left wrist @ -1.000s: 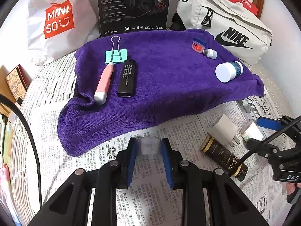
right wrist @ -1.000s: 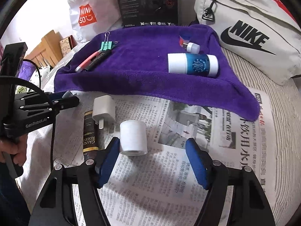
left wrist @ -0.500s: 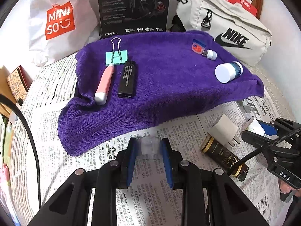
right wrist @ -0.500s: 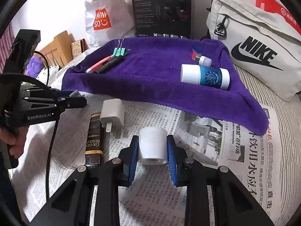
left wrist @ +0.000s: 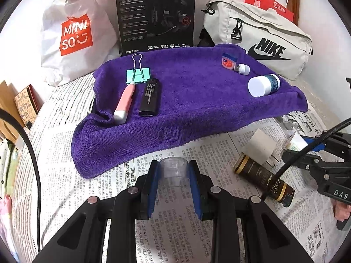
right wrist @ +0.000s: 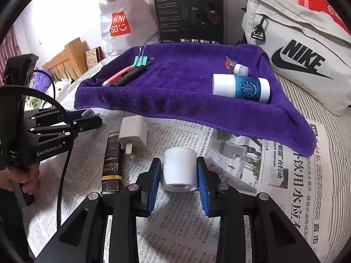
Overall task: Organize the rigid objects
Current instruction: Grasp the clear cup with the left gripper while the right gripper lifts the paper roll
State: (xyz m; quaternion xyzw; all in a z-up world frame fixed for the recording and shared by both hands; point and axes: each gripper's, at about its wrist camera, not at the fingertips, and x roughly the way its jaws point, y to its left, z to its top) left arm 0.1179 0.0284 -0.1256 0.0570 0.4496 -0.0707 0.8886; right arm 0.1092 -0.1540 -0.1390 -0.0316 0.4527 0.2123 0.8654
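Charger (right wrist: pixel 133 131), dark bottle (right wrist: pixel 112 160) just left of right gripper (right wrist: pixel 179 176).

White roll (right wrist: pixel 179 169) and clear cap (left wrist: pixel 173 171) lie over newspaper (right wrist: pixel 241 197).

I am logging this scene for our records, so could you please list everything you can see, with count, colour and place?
towel: 1, purple, over newspaper
binder clip: 1, green, towel's left
pink tool: 1, pink, below the clip
lighter: 1, black, beside the pink tool
small jar: 1, blue and red, towel's right
bottle: 1, white and blue, lying on towel
charger plug: 1, white, on newspaper
dark tube: 1, black and gold, beside plug
clear cap: 1, in left gripper
white roll: 1, between right gripper pads, jaws opening
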